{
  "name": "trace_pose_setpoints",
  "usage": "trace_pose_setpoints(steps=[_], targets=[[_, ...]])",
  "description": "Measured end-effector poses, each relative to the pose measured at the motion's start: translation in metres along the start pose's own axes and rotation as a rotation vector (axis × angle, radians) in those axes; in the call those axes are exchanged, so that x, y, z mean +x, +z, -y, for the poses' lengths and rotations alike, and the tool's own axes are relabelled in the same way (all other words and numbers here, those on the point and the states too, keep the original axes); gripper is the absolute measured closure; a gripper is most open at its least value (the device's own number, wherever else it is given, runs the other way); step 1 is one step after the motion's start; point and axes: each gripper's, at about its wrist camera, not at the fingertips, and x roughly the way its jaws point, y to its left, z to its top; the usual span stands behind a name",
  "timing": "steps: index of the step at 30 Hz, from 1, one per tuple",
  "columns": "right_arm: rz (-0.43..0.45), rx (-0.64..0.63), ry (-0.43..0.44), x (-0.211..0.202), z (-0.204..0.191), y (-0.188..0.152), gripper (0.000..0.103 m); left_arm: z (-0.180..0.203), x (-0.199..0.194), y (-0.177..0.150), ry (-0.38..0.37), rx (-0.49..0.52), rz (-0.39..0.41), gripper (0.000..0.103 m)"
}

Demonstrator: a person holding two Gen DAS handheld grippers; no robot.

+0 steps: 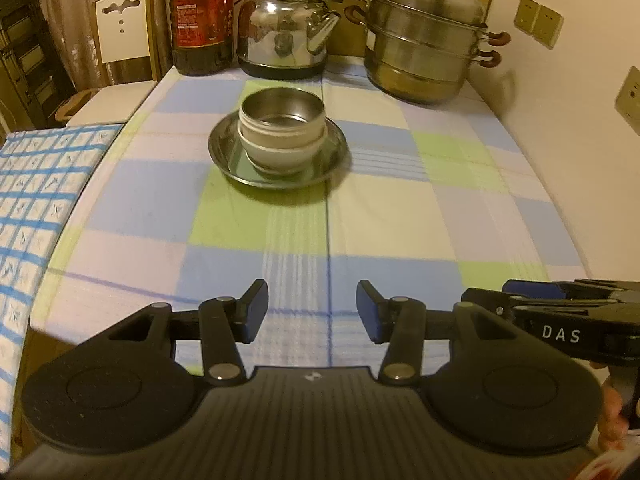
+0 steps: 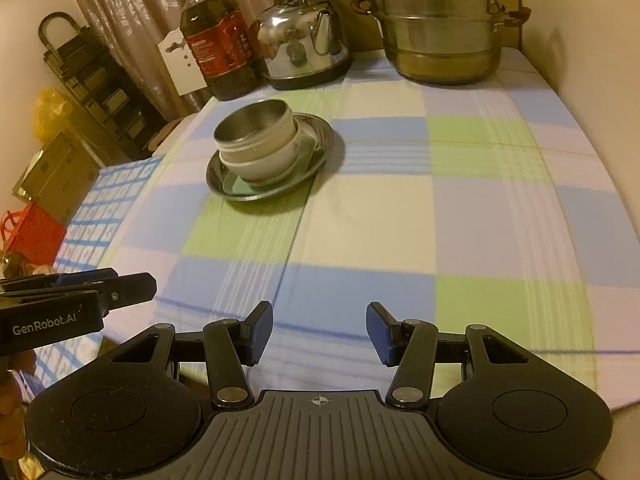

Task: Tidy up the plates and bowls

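Note:
A steel bowl (image 1: 282,114) is nested in white ceramic bowls (image 1: 276,156), and the stack stands on a round steel plate (image 1: 338,148) in the middle of the checked tablecloth. The stack also shows in the right wrist view: steel bowl (image 2: 252,126), white bowls (image 2: 272,160), plate (image 2: 320,136). My left gripper (image 1: 312,310) is open and empty, low over the table's near edge, well short of the stack. My right gripper (image 2: 320,334) is open and empty at the near edge; its body shows at the right of the left wrist view (image 1: 560,320).
At the back of the table stand an oil bottle (image 1: 200,20), a steel kettle (image 1: 286,28) and a stacked steel steamer pot (image 1: 424,36). A wall with sockets (image 1: 538,20) bounds the right. A blue-checked cloth (image 1: 36,200) lies to the left.

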Motion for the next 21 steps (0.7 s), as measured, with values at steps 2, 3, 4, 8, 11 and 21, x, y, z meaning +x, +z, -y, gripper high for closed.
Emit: trace_pose_setpoints(steps=[2, 3, 4, 8, 11, 21], targets=[[0.001, -0.007, 0.001, -0.010, 0.003, -0.008, 0.051, 0.008, -0.006, -0.009, 0.003, 0.002, -0.002, 0.057], [0.003, -0.010, 0.004, -0.015, 0.004, -0.011, 0.051, 0.011, -0.009, -0.013, 0.004, 0.003, -0.004, 0.057], [0.003, -0.013, 0.005, -0.020, 0.004, -0.014, 0.051, 0.015, -0.012, -0.016, 0.003, 0.006, -0.004, 0.057], [0.016, -0.028, 0.009, -0.038, 0.006, -0.023, 0.051, 0.027, -0.020, -0.026, 0.000, 0.027, -0.002, 0.057], [0.021, -0.028, 0.005, -0.046, 0.008, -0.029, 0.051, 0.032, -0.023, -0.031, -0.009, 0.041, -0.003, 0.057], [-0.001, -0.007, -0.022, -0.050, 0.013, -0.038, 0.051, 0.041, -0.024, -0.033, -0.051, 0.072, -0.011, 0.057]])
